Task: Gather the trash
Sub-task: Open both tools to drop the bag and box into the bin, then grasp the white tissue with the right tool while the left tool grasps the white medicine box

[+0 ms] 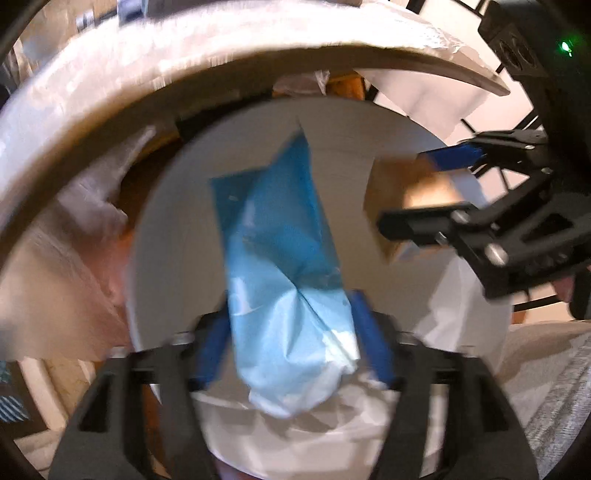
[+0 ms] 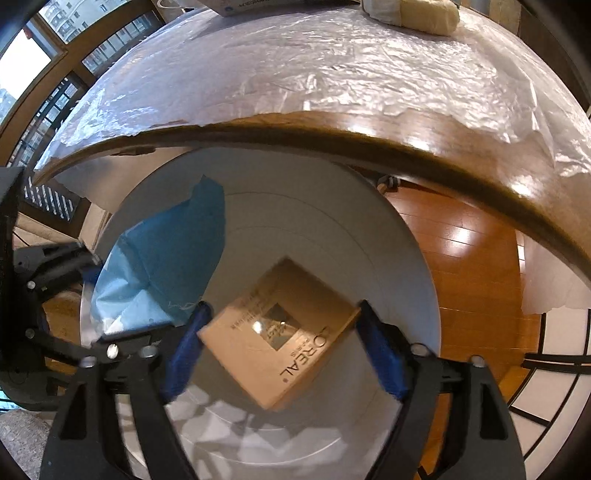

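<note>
A white round bin (image 1: 177,229) (image 2: 332,221) stands on the floor under the table's edge, and both grippers point down into it. My left gripper (image 1: 291,347) is open, and a crumpled blue plastic bag (image 1: 280,258) (image 2: 159,266) hangs blurred between its blue pads (image 1: 212,350). My right gripper (image 2: 282,343) (image 1: 424,192) is open too. A tan cardboard box (image 2: 280,343) (image 1: 406,184) with printed lettering lies tilted between its pads (image 2: 380,354), inside the bin's mouth. The bin's bottom is mostly hidden; white crumpled paper (image 1: 295,424) shows there.
A brown wooden table (image 2: 369,136) covered with clear plastic sheet (image 2: 295,74) overhangs the far side of the bin. A beige bundle (image 2: 417,14) lies on it at the back. Glossy wood floor (image 2: 461,258) lies right of the bin; window frames (image 2: 44,74) at left.
</note>
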`<action>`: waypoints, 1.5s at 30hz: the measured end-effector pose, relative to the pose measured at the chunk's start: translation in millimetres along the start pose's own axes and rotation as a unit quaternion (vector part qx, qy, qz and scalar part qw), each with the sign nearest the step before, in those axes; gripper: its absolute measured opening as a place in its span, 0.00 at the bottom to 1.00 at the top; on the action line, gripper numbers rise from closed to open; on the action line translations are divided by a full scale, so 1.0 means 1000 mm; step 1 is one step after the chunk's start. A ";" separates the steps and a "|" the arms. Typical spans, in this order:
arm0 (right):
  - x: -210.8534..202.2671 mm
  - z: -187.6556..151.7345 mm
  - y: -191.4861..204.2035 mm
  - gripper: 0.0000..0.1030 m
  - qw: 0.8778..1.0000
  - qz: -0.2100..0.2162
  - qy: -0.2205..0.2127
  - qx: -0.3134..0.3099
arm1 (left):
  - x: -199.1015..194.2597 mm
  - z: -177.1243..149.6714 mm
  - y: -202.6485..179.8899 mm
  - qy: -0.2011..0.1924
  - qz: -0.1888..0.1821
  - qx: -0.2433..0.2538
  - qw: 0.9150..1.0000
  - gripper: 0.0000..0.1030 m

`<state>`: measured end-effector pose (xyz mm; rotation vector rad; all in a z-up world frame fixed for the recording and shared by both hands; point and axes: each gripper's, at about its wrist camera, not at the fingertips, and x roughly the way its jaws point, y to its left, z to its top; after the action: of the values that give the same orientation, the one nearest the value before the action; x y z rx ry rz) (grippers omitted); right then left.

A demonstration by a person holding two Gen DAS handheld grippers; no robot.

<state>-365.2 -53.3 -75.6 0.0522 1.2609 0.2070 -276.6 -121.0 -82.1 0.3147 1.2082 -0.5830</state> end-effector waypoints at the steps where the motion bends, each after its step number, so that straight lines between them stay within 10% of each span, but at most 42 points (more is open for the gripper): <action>1: -0.002 -0.001 -0.001 0.91 1.000 -0.001 -0.003 -0.002 | -0.002 0.001 -0.002 -0.004 0.006 0.004 1.000 0.80; 16: -0.098 -0.003 -0.018 0.93 0.996 -0.027 -0.085 -0.003 | -0.055 -0.002 0.008 -0.035 0.002 -0.010 0.999 0.80; 19: -0.140 0.004 -0.013 0.96 0.984 -0.078 -0.157 -0.020 | -0.105 0.016 0.008 -0.109 0.034 -0.010 0.993 0.99; 24: -0.174 0.031 -0.010 0.96 0.946 -0.194 -0.260 -0.020 | -0.141 0.052 0.015 -0.193 0.108 0.002 0.975 0.99; 33: -0.122 0.091 -0.018 0.96 0.968 -0.143 -0.202 -0.037 | -0.095 0.115 0.024 -0.171 0.218 0.126 0.953 0.99; 45: -0.078 0.130 -0.048 0.85 0.980 -0.093 -0.177 -0.004 | -0.049 0.167 0.040 -0.169 0.255 0.227 0.924 0.98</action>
<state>-258.3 -105.3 30.2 -0.0353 0.9026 0.0366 -135.0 -163.6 17.2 0.8582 0.6046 -0.4279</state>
